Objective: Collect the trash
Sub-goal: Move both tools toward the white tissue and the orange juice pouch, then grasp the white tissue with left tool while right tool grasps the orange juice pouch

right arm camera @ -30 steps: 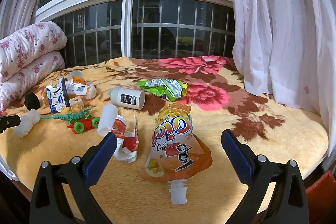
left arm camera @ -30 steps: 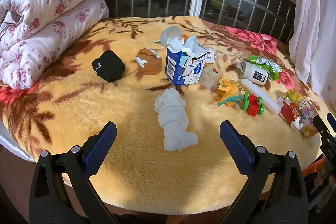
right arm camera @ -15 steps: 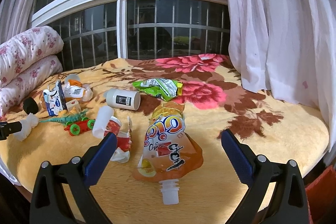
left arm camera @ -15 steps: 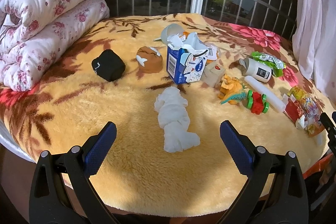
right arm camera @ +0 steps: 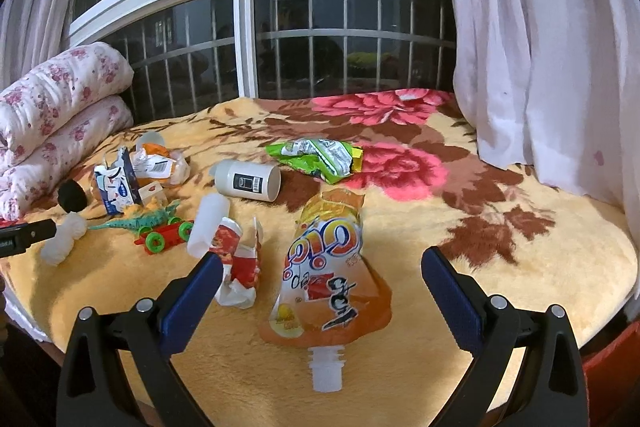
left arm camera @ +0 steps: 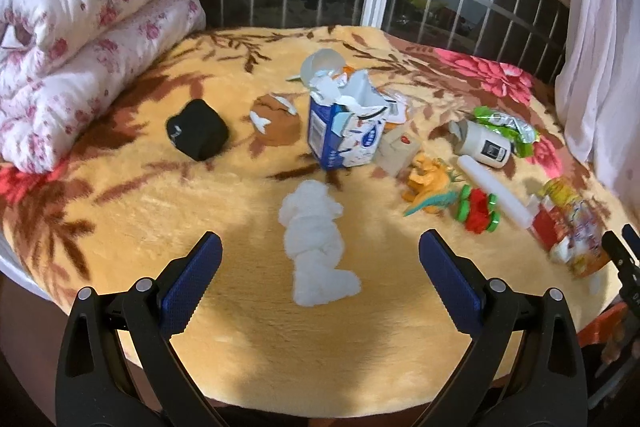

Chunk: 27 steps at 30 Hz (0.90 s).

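Trash lies scattered on a yellow flowered blanket (left arm camera: 140, 211). In the left wrist view a crumpled white tissue (left arm camera: 316, 247) lies just ahead of my left gripper (left arm camera: 320, 279), which is open and empty. Behind it stands a torn blue milk carton (left arm camera: 344, 131). In the right wrist view an orange drink pouch (right arm camera: 324, 275) lies between the open fingers of my right gripper (right arm camera: 322, 291), spout towards me. A torn red wrapper (right arm camera: 240, 263), a white bottle (right arm camera: 248, 181) and a green snack bag (right arm camera: 316, 159) lie beyond it.
A rolled flowered quilt (left arm camera: 80, 39) fills the left side. Toys sit among the trash: a dinosaur (left arm camera: 430, 179) and a red and green car (left arm camera: 478, 213). A black bundle (left arm camera: 198, 135) and a brown object (left arm camera: 276, 125) lie mid-bed. Barred window (right arm camera: 320, 47) and curtain (right arm camera: 552, 47) stand behind.
Both grippers have shifted only slightly; the orange pouch sits a little nearer and more centred between the right fingers. Nothing was grasped or moved.
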Tool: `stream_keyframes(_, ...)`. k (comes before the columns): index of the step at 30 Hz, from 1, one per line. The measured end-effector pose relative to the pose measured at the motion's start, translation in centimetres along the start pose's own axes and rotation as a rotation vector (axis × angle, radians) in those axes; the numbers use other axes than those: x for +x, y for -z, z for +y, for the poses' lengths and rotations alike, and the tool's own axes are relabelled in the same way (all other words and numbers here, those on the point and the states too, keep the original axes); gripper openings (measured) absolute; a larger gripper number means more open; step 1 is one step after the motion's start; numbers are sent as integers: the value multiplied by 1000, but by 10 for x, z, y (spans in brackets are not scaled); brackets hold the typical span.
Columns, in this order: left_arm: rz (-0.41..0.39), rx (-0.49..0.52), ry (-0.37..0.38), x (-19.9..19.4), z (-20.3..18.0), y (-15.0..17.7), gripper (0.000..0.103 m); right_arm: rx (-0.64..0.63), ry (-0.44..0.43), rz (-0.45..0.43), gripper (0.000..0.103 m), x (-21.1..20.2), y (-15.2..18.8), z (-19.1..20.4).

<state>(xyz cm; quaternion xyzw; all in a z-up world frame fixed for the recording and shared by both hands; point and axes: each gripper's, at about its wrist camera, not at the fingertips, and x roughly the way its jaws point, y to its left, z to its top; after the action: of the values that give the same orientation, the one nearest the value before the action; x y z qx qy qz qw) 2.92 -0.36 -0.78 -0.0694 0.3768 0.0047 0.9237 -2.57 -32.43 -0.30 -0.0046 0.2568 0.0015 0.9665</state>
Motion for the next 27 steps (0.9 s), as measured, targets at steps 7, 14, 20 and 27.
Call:
stream_keyframes(7,1,24,-34,7,-2,-4,96,-67,-2,15,98,3,-21,-1)
stream_keyframes(14,14,16,-40,20,4,-4,96,-57,18,11,98,18,-23,-2)
stream_keyframes(20,37,10,-15,34,5,-2,96,-50,16,12,98,24,-18,-1)
stream_keyframes(27,27,37,-14,47,1,-4,61,17,13,9,98,25,-14,-16)
